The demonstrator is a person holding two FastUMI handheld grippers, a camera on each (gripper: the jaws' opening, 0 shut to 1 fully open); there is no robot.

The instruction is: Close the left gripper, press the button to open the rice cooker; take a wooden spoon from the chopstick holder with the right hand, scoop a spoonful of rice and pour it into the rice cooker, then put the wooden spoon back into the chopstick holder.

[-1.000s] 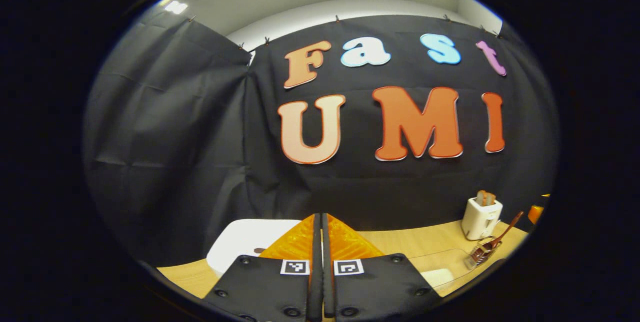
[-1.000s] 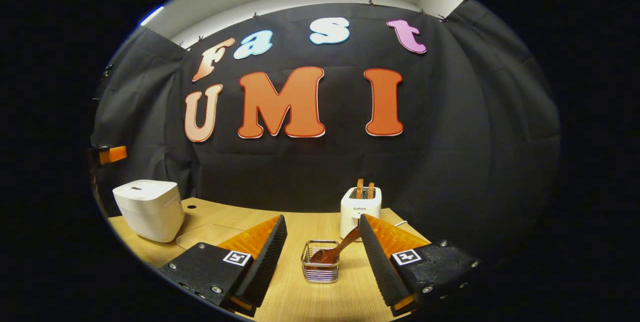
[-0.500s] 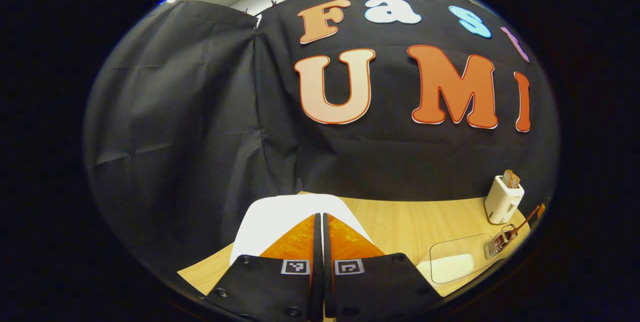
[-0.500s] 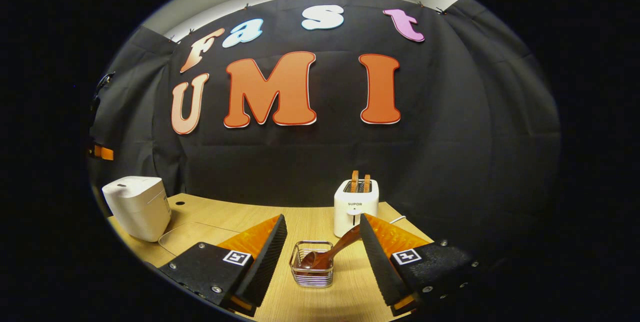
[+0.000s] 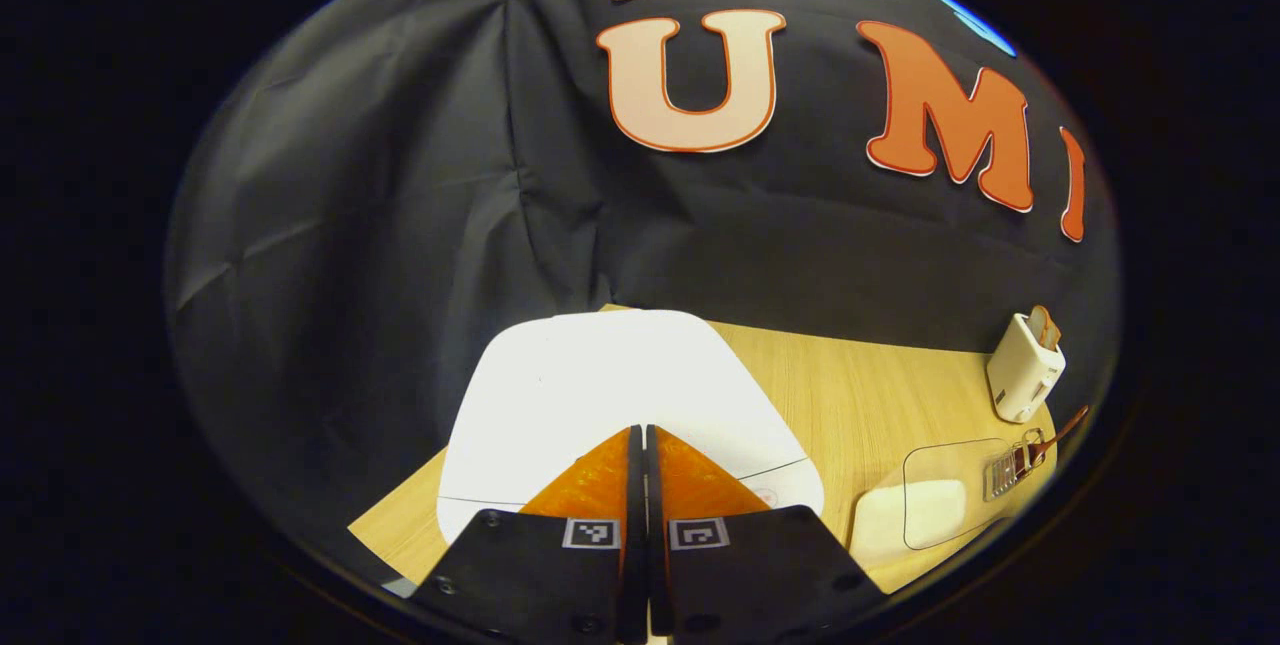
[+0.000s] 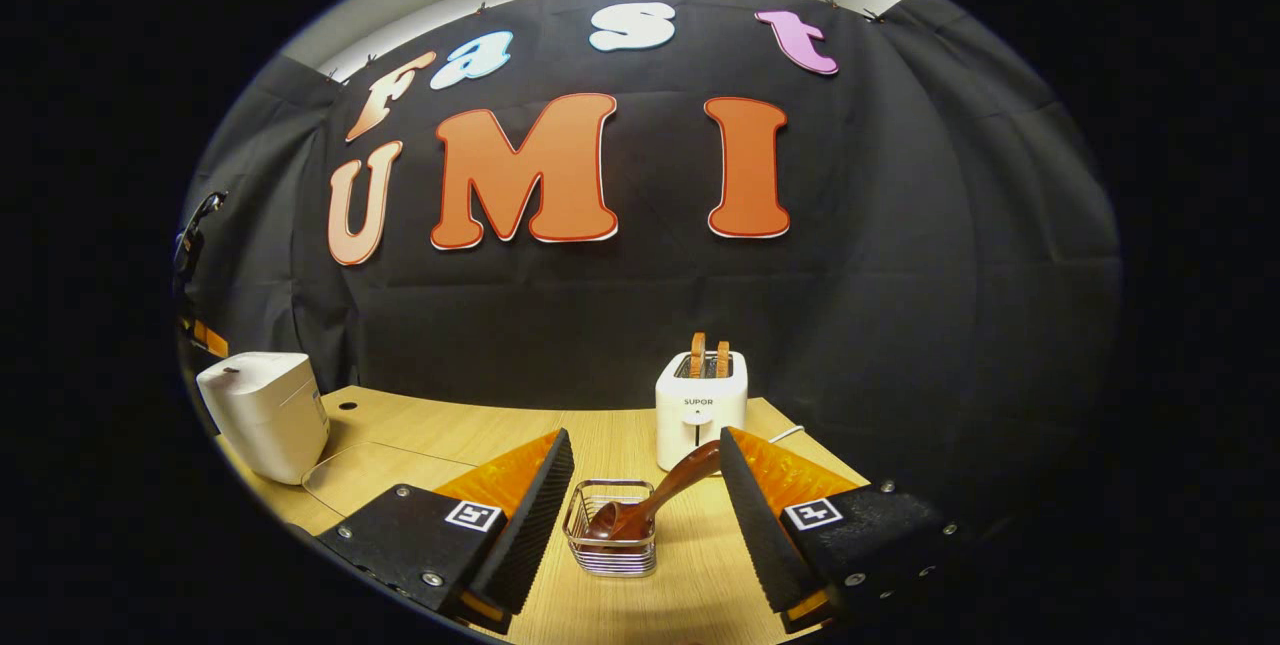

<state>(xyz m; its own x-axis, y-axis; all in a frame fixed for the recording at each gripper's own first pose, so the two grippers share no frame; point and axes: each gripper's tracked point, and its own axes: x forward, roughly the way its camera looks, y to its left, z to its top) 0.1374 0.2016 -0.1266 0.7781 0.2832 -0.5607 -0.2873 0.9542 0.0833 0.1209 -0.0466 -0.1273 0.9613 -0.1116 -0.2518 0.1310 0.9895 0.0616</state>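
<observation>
Now | left gripper [image 5: 640,445] jaws clenched above rice cooker [image 5: 600,375] lid | right gripper [image 6: 640,485] jaws released, flanking wooden spoon [image 6: 650,503]

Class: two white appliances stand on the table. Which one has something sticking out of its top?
The toaster, with slices in its slots; the rice cooker has a flat closed lid.

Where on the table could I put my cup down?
There is bare wood between the rice cooker and the toaster, toward the back wall. It is more crowded nearer the front, where the clear container, the wire holder with the wooden spoon, and the open right claw sit.
</observation>
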